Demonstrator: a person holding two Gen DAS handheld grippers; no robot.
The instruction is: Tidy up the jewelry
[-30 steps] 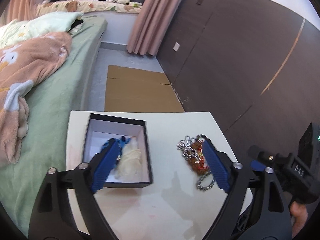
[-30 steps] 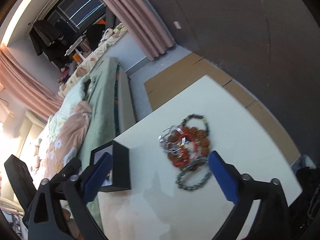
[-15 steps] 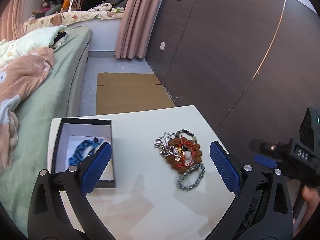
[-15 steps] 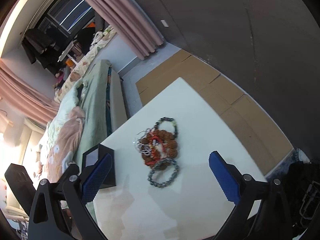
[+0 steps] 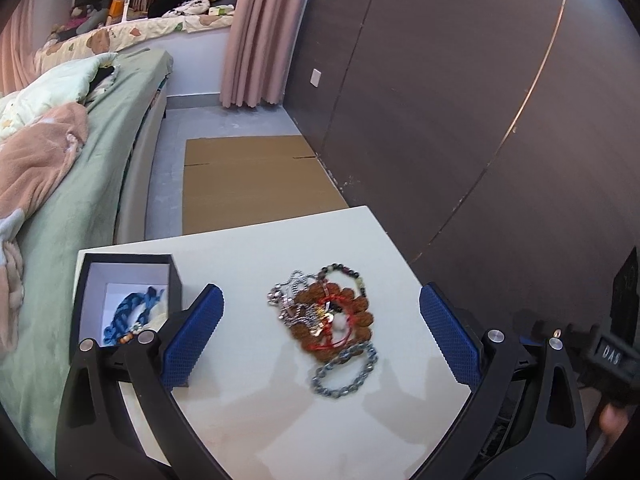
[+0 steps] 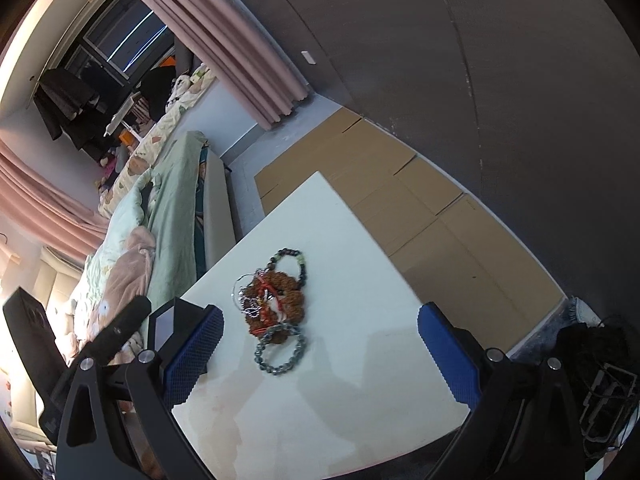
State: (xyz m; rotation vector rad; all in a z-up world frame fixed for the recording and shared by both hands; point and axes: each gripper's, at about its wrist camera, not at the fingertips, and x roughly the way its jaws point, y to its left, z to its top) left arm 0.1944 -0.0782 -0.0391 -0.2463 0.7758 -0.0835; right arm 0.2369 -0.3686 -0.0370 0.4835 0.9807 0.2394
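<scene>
- Left gripper [image 5: 320,334]: jaws spread wide above white table [image 5: 248,412], nothing between blue pads [image 5: 192,336].
- Black box [image 5: 82,280] at table's left edge, just beside left pad; blue braided cord [image 5: 126,314] inside.
- Bracelet pile [image 5: 326,314] mid-table: brown beads, red string, silver chain.
- Grey bead bracelet [image 5: 344,370] touching pile's near side.
- Flat cardboard [image 5: 252,184] on floor beyond table.

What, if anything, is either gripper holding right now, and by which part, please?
Nothing is held. The left gripper and right gripper both stand open and empty above the jewelry pile on the table.
</scene>
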